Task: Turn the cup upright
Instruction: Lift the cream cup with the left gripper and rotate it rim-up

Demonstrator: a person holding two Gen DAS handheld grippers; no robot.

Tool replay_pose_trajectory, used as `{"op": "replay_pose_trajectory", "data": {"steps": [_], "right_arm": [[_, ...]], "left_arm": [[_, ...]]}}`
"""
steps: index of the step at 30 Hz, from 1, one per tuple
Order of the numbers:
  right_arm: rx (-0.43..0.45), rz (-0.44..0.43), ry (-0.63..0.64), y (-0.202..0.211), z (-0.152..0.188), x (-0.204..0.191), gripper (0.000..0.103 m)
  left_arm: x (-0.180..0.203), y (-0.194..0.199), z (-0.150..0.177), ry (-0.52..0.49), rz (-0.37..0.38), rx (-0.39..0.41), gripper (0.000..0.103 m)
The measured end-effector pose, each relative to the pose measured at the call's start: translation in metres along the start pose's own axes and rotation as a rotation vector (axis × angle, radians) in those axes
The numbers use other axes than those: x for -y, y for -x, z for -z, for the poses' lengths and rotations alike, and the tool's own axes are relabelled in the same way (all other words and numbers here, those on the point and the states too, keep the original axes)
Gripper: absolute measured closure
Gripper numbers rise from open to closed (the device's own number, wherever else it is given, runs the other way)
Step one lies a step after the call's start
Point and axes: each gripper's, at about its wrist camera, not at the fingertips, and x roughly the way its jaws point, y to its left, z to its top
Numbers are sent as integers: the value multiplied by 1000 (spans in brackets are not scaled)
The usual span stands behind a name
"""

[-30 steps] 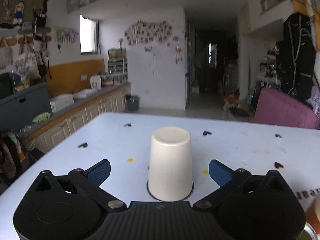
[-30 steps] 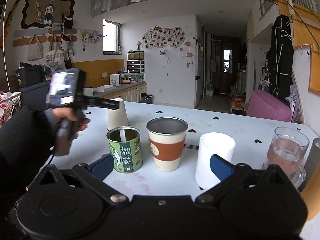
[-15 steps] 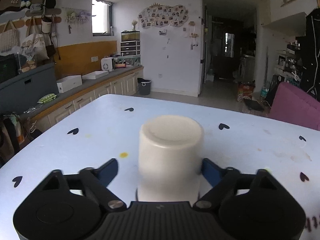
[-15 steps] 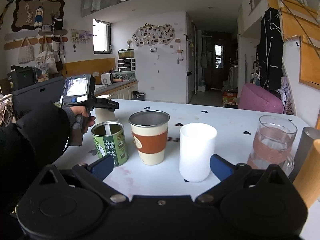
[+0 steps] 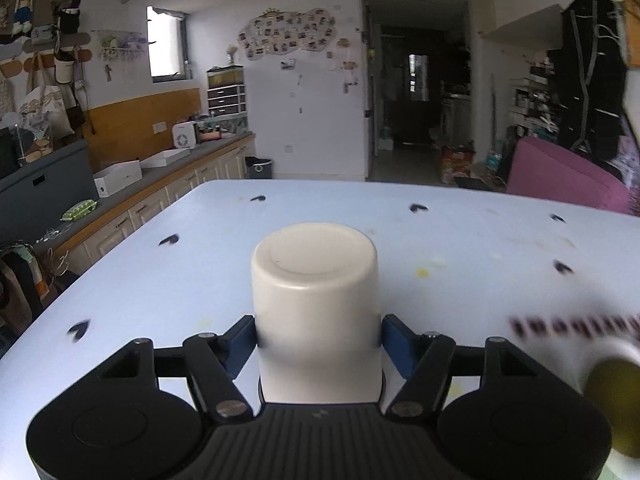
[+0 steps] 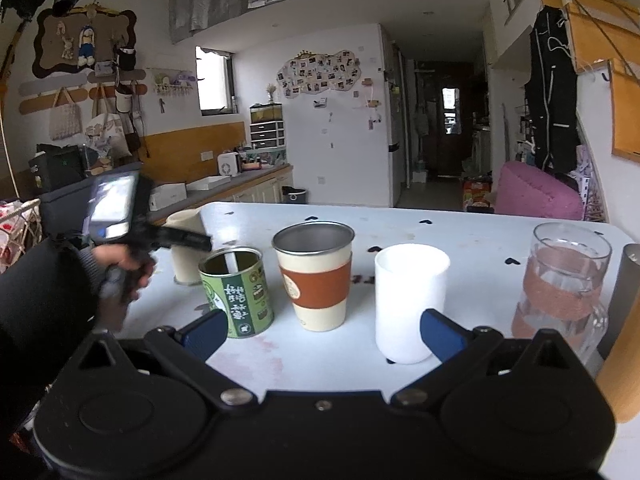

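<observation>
A cream cup stands upside down on the white table, its flat base facing up. My left gripper is shut on the cup, with its blue pads against both sides of the lower body. The cup also shows in the right wrist view at the far left, behind a green can, with the left gripper around it. My right gripper is open and empty, low over the table's near edge, facing a row of cups.
In the right wrist view a green can, a steel cup with an orange sleeve, a white cup and a glass mug stand in a row. A kitchen counter runs along the left.
My left gripper moved forward around the cream cup and closed on it. The right gripper stayed open and shifted only slightly.
</observation>
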Motion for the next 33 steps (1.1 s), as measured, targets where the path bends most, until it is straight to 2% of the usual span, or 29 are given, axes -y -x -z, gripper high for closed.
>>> {"op": "replay_pose_trajectory", "data": {"steps": [5, 10, 19, 22, 25, 26, 31, 33], "right_arm": [[2, -22, 1, -1, -1, -3, 0], [-5, -26, 9, -5, 0, -9, 0], [-19, -32, 23, -7, 2, -13, 0], [-33, -38, 24, -9, 5, -15, 0], [-64, -64, 6, -14, 7, -14, 0], [-73, -81, 0, -16, 8, -14, 0], [-127, -187, 4, -28, 18, -23, 1], [-157, -230, 16, -34, 22, -30, 10]], "left_arm": [[-8, 52, 34, -22, 48, 15, 34], [0, 100, 64, -27, 76, 30, 34], [31, 149, 99, -64, 156, 74, 34], [38, 154, 101, -76, 197, 66, 32], [35, 158, 98, -31, 234, 51, 17], [36, 163, 98, -17, 242, 59, 15], [33, 171, 78, -19, 281, 90, 17], [31, 169, 67, -24, 292, 79, 17]]}}
